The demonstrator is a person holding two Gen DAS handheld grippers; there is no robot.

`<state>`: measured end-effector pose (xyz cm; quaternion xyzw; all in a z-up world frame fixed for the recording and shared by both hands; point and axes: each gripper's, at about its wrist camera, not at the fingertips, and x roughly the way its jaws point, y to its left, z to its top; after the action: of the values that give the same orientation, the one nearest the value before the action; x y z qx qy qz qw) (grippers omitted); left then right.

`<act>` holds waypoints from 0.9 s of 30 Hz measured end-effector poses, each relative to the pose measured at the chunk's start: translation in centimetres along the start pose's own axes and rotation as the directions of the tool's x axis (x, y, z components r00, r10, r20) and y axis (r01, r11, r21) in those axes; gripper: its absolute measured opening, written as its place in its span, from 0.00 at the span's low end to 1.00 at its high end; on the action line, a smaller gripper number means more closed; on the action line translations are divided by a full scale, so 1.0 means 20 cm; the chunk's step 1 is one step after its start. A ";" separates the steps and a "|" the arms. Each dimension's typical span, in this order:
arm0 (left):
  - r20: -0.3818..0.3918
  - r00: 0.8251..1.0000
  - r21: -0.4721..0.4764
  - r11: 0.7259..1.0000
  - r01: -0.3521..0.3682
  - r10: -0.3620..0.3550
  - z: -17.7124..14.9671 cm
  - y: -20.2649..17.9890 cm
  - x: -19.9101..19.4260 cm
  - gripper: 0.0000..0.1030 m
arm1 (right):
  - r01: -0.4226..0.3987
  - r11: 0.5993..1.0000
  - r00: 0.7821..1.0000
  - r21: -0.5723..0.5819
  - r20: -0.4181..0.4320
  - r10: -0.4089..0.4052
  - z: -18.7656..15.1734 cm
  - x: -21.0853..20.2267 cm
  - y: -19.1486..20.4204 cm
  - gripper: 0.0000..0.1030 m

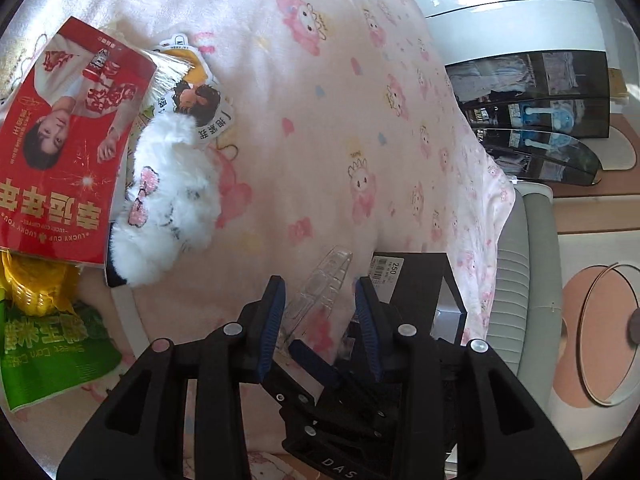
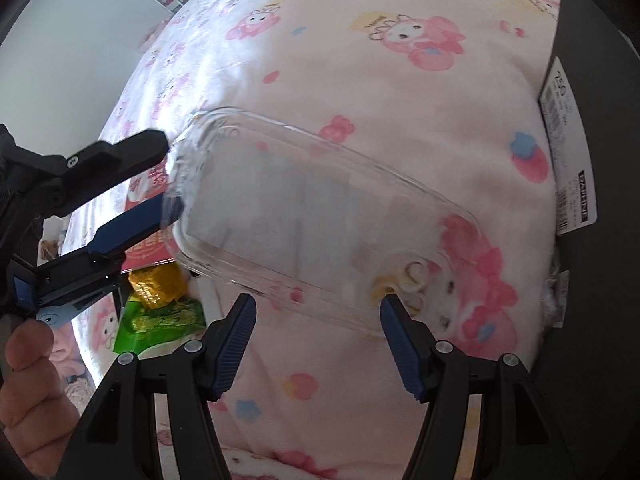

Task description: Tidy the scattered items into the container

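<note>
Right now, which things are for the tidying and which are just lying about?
For the job: clear case in the left claw, black box, fluffy white toy, red packet, green snack bag.
Just lying about: pink blanket, shiny black shelves.

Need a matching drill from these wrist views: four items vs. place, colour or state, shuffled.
Items:
1. clear case
2. white plush
3. snack bag
4. black box

Descriptions:
A. green
B. bears a white printed label
C. lies against the red flyer
D. between the left tongs

Pairs: 1-D, 2-C, 3-A, 4-B
</note>
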<state>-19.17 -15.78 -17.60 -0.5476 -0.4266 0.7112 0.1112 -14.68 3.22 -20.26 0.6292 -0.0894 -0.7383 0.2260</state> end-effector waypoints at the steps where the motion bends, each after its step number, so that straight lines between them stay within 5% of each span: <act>1: 0.004 1.000 0.012 0.999 -0.031 0.031 0.00 -0.01 0.00 0.35 | 0.022 1.000 1.000 -0.015 0.009 -0.022 0.00 0.00 0.02 0.61; 17: -0.104 0.989 0.100 0.988 0.114 -0.104 -0.13 -0.17 0.11 0.35 | 0.085 0.996 0.985 -0.038 0.155 -0.078 0.00 -0.22 -0.02 0.61; 23: -0.112 0.989 0.148 0.983 0.110 -0.094 -0.16 -0.24 0.16 0.35 | 0.095 0.994 0.983 -0.057 0.166 -0.084 0.01 -0.19 -0.02 0.61; 27: -0.081 0.995 0.197 0.978 0.066 -0.050 -0.17 -0.27 0.16 0.18 | 0.068 0.996 0.985 -0.051 0.160 -0.059 0.05 -0.08 -0.02 0.52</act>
<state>-19.00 -8.81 -15.94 -0.5476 -0.3645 0.7255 0.2023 -15.50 4.17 -18.77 0.5643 -0.0662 -0.7951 0.2122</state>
